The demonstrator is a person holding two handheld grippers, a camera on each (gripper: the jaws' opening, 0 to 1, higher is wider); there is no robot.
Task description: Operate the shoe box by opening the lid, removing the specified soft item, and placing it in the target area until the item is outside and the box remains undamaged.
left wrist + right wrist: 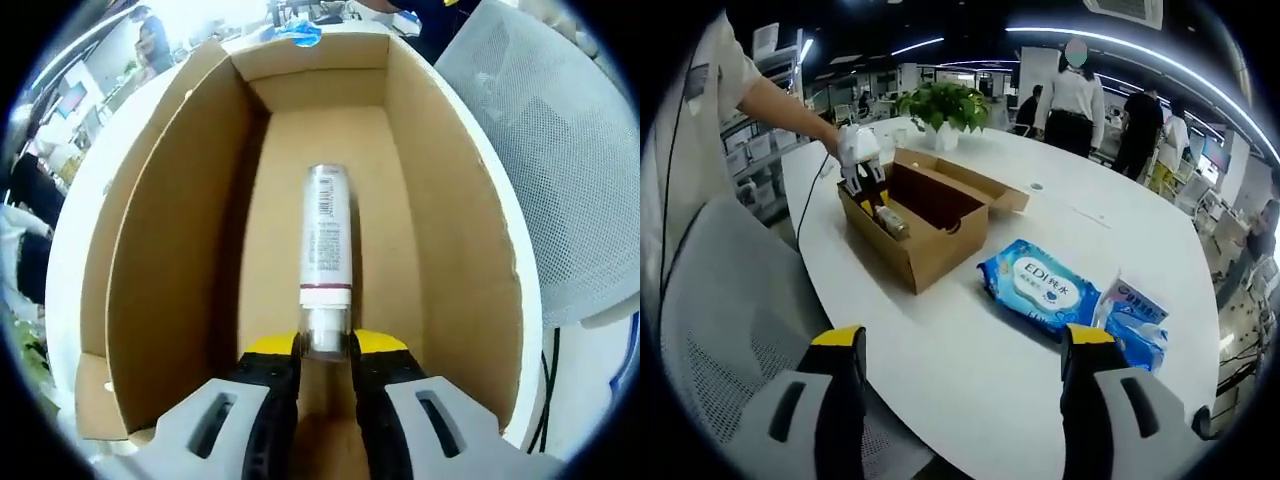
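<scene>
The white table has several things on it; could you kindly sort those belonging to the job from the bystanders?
Job:
cardboard shoe box, lid open
tube, held by left hand-held gripper

Lying about:
blue wipes pack
tissue packs
potted plant

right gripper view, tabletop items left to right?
Left gripper reaching into the box → open cardboard shoe box → blue wet-wipes pack → smaller blue-and-white tissue pack. All of these are on the white table; a potted plant sits behind the box.
</scene>
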